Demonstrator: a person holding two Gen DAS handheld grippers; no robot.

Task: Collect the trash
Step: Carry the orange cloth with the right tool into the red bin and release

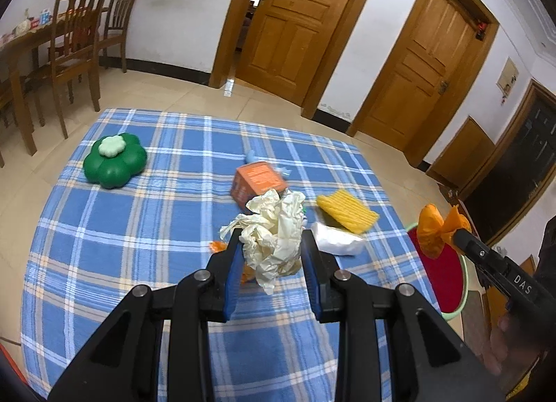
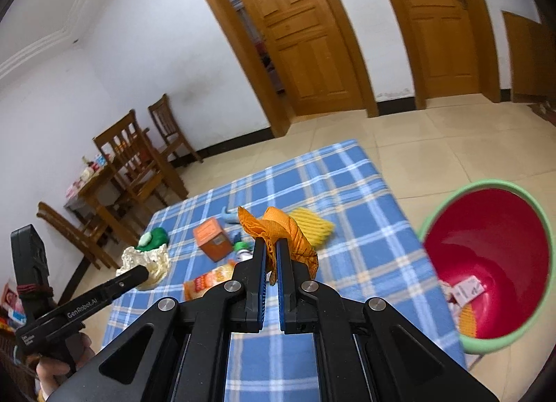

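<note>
My left gripper (image 1: pixel 271 233) is shut on a crumpled cream paper wad (image 1: pixel 274 238), held above the blue plaid table (image 1: pixel 121 245). In the right wrist view the same wad (image 2: pixel 147 259) shows at the left gripper's tip (image 2: pixel 144 271). My right gripper (image 2: pixel 271 244) is shut on a crinkled orange wrapper (image 2: pixel 281 228), which bulges out on both sides of the fingers. From the left wrist view, that wrapper (image 1: pixel 436 228) hangs past the table's right edge, over the bin. The bin (image 2: pixel 500 185) has a green rim and a red inside, and a few scraps lie at its bottom.
On the cloth lie an orange carton (image 1: pixel 259 181), a yellow foam net (image 1: pixel 347 211), a white packet (image 1: pixel 337 242), a green flower-shaped box (image 1: pixel 114 160) and an orange snack bag (image 2: pixel 208 282). Wooden chairs (image 1: pixel 76 40) and a side table stand far left; doors stand behind.
</note>
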